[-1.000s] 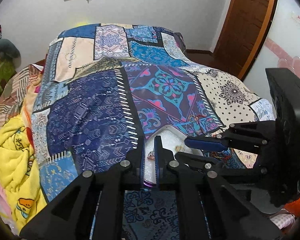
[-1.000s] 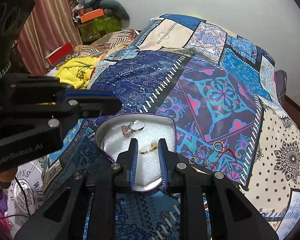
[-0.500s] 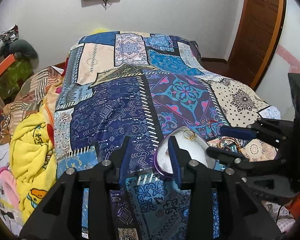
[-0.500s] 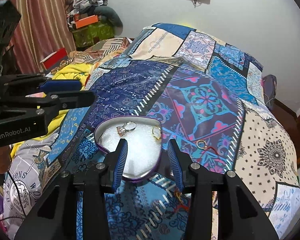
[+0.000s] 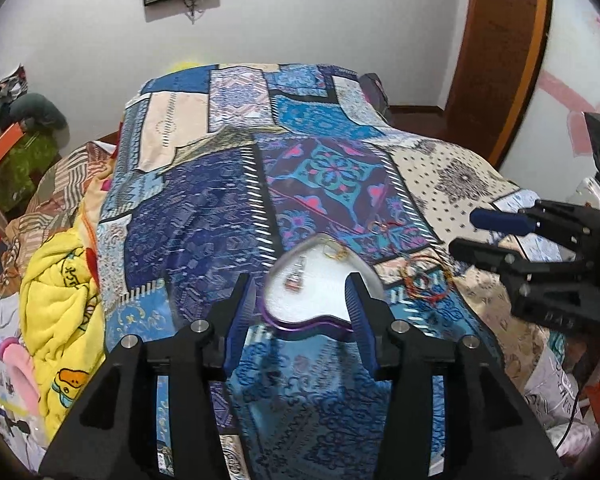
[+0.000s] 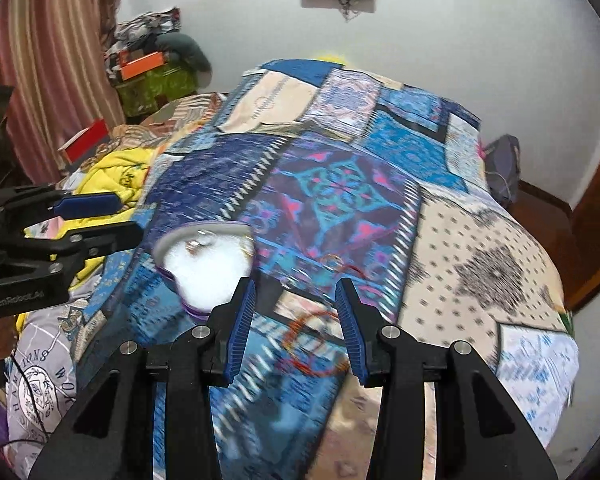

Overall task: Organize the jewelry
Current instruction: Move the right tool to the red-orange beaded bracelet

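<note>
Left gripper (image 5: 302, 312) wide open, empty — right gripper (image 6: 296, 316) likewise, above bangle (image 6: 316, 346).

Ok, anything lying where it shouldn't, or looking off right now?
Yes. Red and orange bangles lie loose on the bedspread, outside the heart-shaped tray, beside its right edge. A ring and a small silver piece are inside. Both views are blurred.

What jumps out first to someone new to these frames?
The patchwork bedspread fills both views. On it, near the front, sits a heart-shaped tray with white lining, holding a ring and a small charm. Both the left gripper and right gripper hang open above the bed.
</note>
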Motion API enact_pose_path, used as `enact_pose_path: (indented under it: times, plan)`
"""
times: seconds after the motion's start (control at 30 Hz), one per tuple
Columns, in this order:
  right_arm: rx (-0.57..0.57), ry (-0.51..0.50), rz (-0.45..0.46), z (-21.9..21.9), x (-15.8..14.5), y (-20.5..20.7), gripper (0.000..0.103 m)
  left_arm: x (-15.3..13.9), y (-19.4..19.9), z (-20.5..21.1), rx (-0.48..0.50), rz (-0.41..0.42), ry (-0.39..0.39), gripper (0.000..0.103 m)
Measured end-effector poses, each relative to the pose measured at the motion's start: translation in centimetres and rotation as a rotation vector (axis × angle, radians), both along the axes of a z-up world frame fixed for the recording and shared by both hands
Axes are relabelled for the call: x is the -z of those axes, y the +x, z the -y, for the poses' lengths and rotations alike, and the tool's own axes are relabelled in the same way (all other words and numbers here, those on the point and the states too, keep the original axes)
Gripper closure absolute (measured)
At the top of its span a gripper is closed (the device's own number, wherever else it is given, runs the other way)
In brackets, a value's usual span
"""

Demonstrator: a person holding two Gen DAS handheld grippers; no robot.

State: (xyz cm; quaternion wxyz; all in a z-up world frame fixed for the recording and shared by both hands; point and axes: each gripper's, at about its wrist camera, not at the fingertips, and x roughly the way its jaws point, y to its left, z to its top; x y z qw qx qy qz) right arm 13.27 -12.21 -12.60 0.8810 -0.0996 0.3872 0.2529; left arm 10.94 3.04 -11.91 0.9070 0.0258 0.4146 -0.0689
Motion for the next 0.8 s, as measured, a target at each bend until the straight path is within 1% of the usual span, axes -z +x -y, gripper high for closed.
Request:
enact_pose_path:
  times: [0.17,0.33,0.5,0.57,0.63,0.67,0.7,0.8]
  plan:
    - [0.062,-0.004,-0.012,3.3,0.2,-0.1,0.065,0.2,-0.1,2.5,0.057,-0.006,0.011,0.057]
    - [0.099,-0.007,-0.026,5.8,0.5,-0.2,0.065,0.8,0.4,5.1,0.119,-0.029,0.0,0.057]
    - [0.107,-0.006,-0.047,7.0,1.3,-0.3,0.065,1.6,1.4,7.1,0.174,-0.065,-0.038,0.057]
    - [0.104,-0.006,-0.058,7.2,1.7,-0.3,0.065,2.3,2.0,7.8,0.195,-0.097,-0.062,0.057]
    - [0.102,-0.003,-0.069,7.5,2.1,-0.3,0.065,3.0,2.4,8.3,0.209,-0.126,-0.081,0.063]
    - [0.102,-0.001,-0.076,7.7,2.4,-0.2,0.065,3.3,2.6,8.6,0.215,-0.14,-0.084,0.07]
    - [0.102,0.001,-0.082,7.8,2.6,-0.1,0.065,3.7,2.8,8.8,0.222,-0.156,-0.088,0.072]
    - [0.103,0.022,-0.111,8.2,3.1,0.4,0.065,4.9,3.4,9.3,0.237,-0.201,-0.108,0.074]
